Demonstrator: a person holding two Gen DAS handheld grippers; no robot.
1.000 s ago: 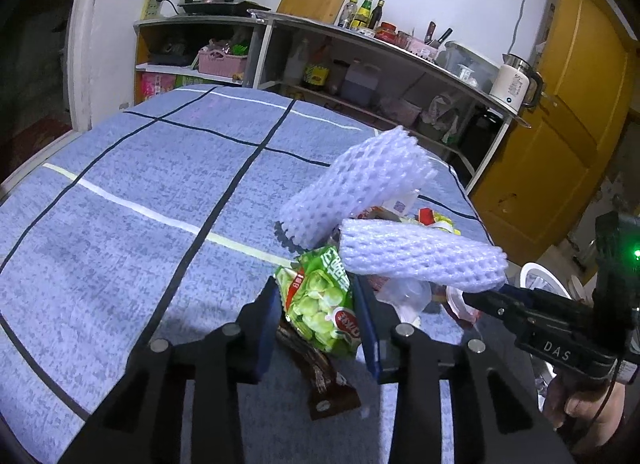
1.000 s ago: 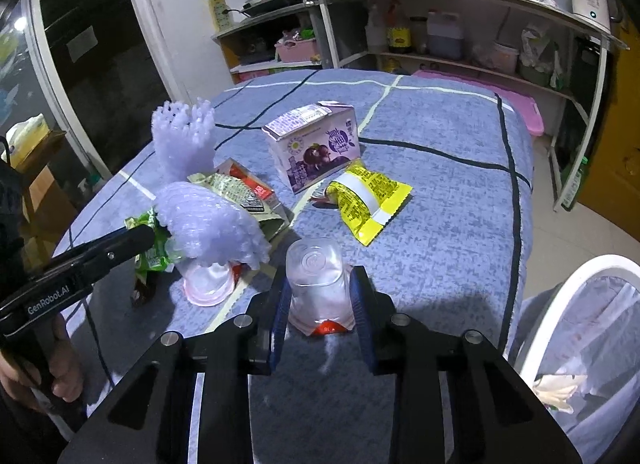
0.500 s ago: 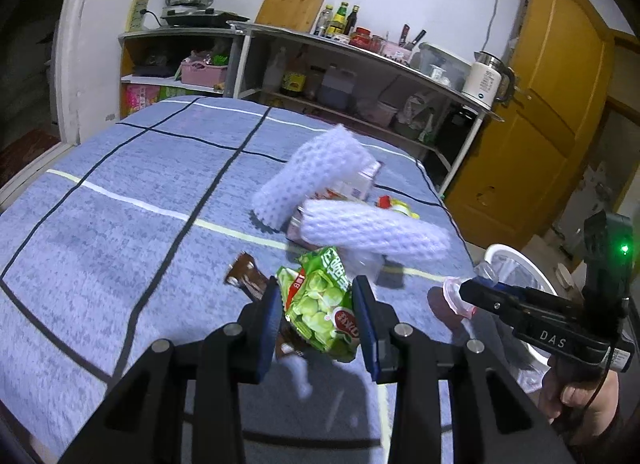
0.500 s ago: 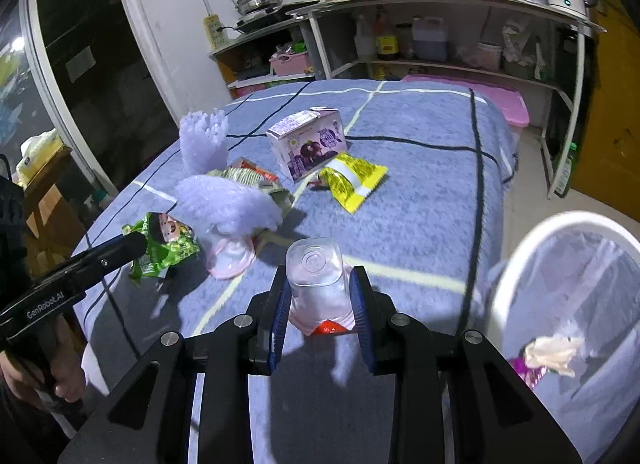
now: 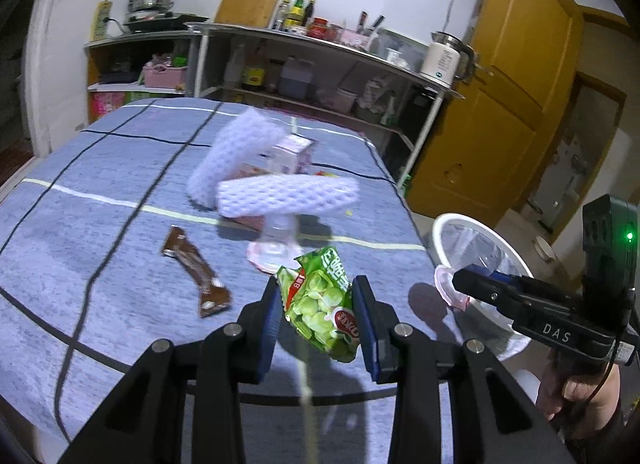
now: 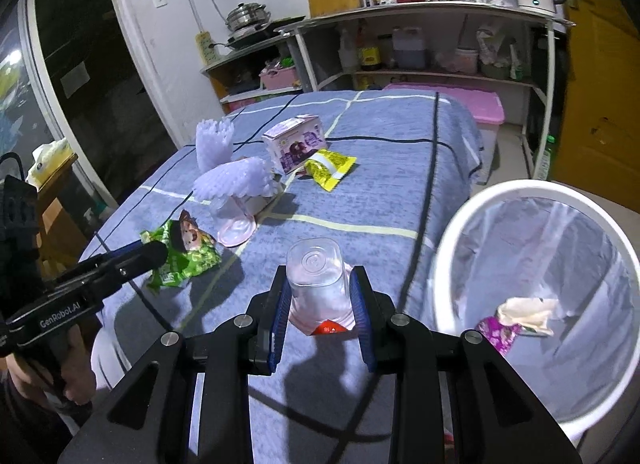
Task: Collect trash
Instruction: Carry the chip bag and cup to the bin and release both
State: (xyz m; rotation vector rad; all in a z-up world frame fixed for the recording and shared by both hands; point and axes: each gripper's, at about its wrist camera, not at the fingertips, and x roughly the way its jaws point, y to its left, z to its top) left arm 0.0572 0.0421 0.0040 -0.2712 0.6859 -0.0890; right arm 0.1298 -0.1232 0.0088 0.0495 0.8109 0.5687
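Left gripper (image 5: 316, 304) clamps green snack bag (image 5: 322, 304), lifted over blue bedspread (image 5: 100, 232) near its right edge. Right gripper (image 6: 320, 296) clamps clear plastic cup (image 6: 316, 276) just left of white bin (image 6: 532, 191). Shelves behind bed.

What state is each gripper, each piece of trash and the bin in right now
left gripper: shut on green snack bag
right gripper: shut on clear plastic cup
brown wrapper: flat on the table
purple carton: on the table
yellow packet: on the table
trash bin: open, some trash inside
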